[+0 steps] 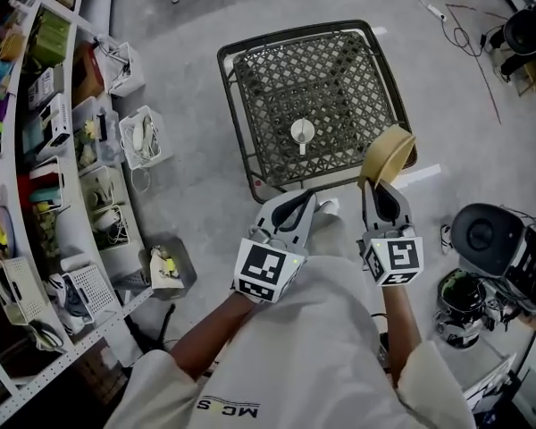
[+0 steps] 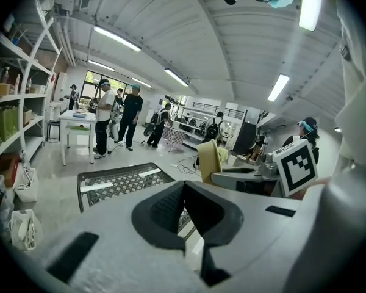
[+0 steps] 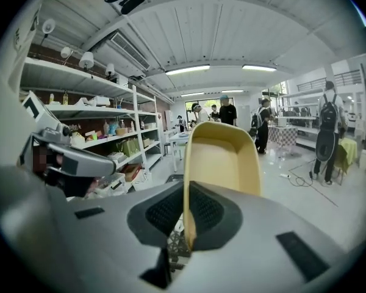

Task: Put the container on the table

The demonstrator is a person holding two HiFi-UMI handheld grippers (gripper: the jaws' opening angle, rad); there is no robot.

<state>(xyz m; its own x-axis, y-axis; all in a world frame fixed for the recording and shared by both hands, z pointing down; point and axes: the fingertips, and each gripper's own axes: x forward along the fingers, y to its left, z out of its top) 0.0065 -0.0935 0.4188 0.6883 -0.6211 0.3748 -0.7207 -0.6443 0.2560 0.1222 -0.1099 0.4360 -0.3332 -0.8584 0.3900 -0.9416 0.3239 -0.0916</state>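
A tan plastic container point(image 1: 389, 150) hangs tilted on edge over the near right corner of a low black lattice table point(image 1: 339, 88). My right gripper point(image 1: 376, 186) is shut on its rim. In the right gripper view the container point(image 3: 222, 157) rises upright from between the jaws of that gripper point(image 3: 189, 218). My left gripper point(image 1: 304, 199) is held beside it at the table's near edge, shut with nothing in it. The left gripper view shows its own jaws point(image 2: 184, 194) closed, the table point(image 2: 122, 182) beyond them, and the container point(image 2: 208, 161) to the right.
A small white round object point(image 1: 302, 132) lies mid-table. Shelves point(image 1: 36, 105) packed with boxes and baskets run along the left. Black machines point(image 1: 491, 231) and cables sit on the floor at right. Several people point(image 2: 104, 118) stand far off by a white table point(image 2: 79, 119).
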